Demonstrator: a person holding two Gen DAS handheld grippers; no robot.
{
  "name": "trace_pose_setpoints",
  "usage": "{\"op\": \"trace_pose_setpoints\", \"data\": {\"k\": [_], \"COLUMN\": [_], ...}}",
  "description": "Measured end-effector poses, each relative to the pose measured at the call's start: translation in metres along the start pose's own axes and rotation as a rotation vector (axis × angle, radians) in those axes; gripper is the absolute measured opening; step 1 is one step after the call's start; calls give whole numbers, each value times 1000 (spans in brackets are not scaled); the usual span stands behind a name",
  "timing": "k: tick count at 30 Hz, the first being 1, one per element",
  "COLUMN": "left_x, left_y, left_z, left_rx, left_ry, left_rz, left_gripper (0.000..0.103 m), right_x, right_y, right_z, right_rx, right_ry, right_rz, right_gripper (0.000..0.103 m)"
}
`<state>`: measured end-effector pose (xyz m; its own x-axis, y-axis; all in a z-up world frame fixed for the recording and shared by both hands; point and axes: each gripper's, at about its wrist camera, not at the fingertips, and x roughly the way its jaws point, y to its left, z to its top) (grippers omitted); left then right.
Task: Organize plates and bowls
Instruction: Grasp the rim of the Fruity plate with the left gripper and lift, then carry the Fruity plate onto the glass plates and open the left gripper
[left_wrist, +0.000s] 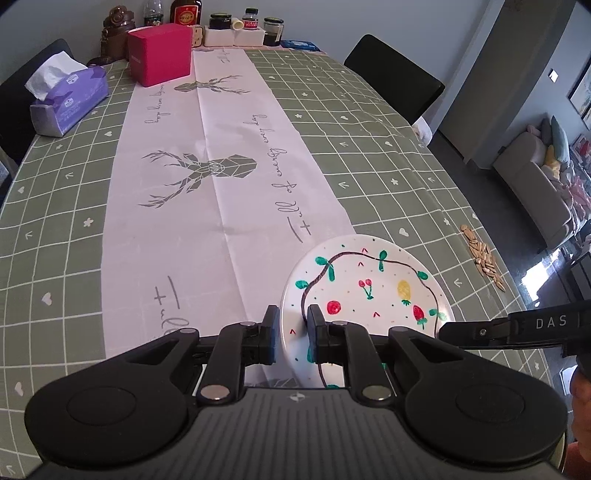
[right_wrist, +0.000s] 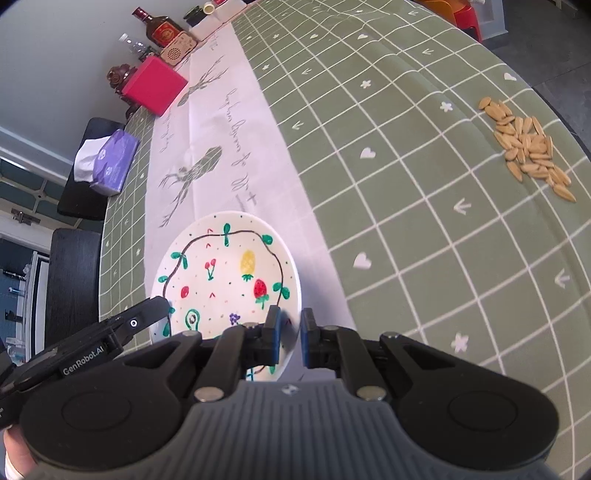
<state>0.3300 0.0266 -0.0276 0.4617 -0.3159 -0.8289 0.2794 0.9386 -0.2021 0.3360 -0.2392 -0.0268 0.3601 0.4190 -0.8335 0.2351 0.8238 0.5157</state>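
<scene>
A white plate painted with fruit and a dark vine ring lies at the near edge of the table, half on the pale runner. It also shows in the right wrist view. My left gripper straddles the plate's near-left rim, one finger outside and one over the plate, with a narrow gap. My right gripper straddles the plate's near-right rim the same way. I cannot tell whether either one is pressing on the rim. The right gripper's finger reaches in from the right in the left wrist view.
A green checked tablecloth with a pale deer-print runner covers the table. A pile of seeds lies at the right. A purple tissue pack, a red box, and bottles and jars stand at the far end. Black chairs flank the table.
</scene>
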Motion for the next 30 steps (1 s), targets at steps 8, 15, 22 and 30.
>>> {"op": "trace_pose_setpoints", "data": {"k": [8, 15, 22, 30], "left_x": [-35, -58, -70, -72], "left_y": [4, 15, 28, 38], "left_z": [-37, -70, -100, -118], "left_rx": [38, 66, 90, 150], "left_ry": [-1, 21, 62, 111], "left_rz": [26, 35, 42, 31], "left_gripper": [17, 17, 17, 17], "right_x": [-11, -10, -1, 7], "right_y": [12, 20, 27, 29], "right_z": [-44, -86, -119, -154], "right_rx": [-19, -35, -48, -31], "right_ry": [27, 65, 116, 190], "right_rz": [23, 40, 39, 46], "right_gripper": [9, 9, 9, 9]}}
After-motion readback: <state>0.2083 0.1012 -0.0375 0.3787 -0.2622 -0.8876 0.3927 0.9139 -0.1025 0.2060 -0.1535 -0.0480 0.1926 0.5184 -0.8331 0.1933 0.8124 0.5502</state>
